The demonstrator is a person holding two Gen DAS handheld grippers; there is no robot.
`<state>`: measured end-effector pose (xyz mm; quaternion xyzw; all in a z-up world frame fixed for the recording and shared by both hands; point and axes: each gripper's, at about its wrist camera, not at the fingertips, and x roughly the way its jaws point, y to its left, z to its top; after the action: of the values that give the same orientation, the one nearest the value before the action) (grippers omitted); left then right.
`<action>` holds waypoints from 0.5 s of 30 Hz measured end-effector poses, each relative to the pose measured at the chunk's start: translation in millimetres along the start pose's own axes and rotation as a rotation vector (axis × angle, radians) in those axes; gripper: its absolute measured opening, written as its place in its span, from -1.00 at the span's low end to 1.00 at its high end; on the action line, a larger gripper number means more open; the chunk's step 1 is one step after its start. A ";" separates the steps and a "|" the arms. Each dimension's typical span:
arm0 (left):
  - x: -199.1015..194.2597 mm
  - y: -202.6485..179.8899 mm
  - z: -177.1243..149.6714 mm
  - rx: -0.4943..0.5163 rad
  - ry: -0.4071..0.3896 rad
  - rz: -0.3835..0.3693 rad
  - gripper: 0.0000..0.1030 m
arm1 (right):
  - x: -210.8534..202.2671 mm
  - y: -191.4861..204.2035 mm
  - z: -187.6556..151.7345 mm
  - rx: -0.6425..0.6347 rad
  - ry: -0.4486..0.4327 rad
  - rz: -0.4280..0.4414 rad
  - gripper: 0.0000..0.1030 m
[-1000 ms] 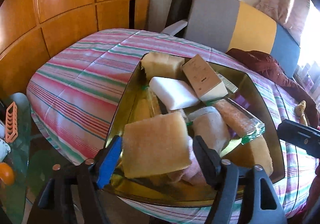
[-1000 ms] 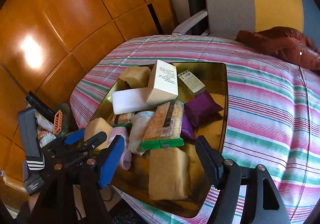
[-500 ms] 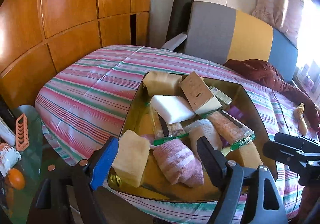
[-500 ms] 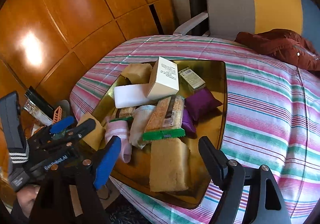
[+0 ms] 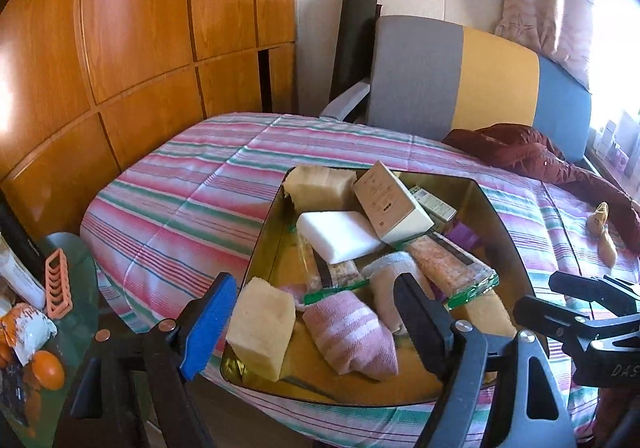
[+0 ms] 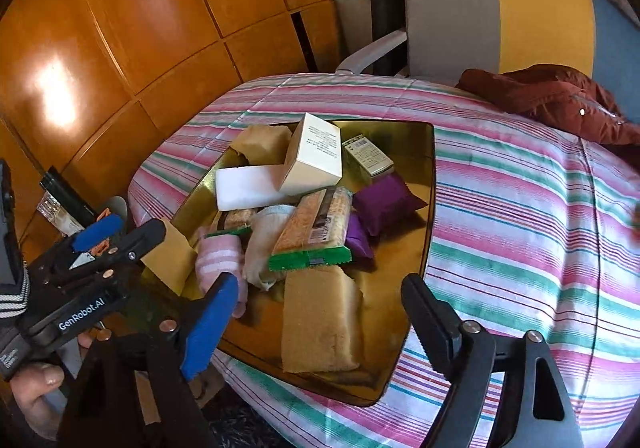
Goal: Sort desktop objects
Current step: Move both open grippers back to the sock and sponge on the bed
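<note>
A gold tray on the striped tablecloth holds a heap: yellow sponges, a pink striped sock, a white foam block, a cream box, a snack bar pack and purple sachets. My left gripper is open and empty over the tray's near left corner. My right gripper is open and empty above the near sponge.
A side table at the left holds an orange, a coral holder and packets. A grey-yellow-blue chair and a dark red jacket stand behind the table. Wooden wardrobe panels fill the left.
The left gripper let go of the yellow sponge, which now rests in the tray's near left corner, and drew back. The right gripper stayed open and shifted a little.
</note>
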<state>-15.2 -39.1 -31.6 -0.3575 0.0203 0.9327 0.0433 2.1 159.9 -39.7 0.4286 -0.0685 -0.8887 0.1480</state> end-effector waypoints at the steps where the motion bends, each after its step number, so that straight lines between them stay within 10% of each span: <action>1: -1.4 -1.0 1.0 0.002 -0.005 -0.002 0.60 | -0.6 -0.7 0.0 0.001 -0.003 -0.002 0.65; 15: -8.5 -17.2 10.3 0.026 -0.019 -0.077 0.59 | -11.3 -33.0 -3.6 0.055 -0.022 -0.045 0.66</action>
<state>-14.2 -21.8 -18.4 -0.3484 0.0183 0.9334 0.0840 4.9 194.8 -41.7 0.4242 -0.0850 -0.8942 0.1152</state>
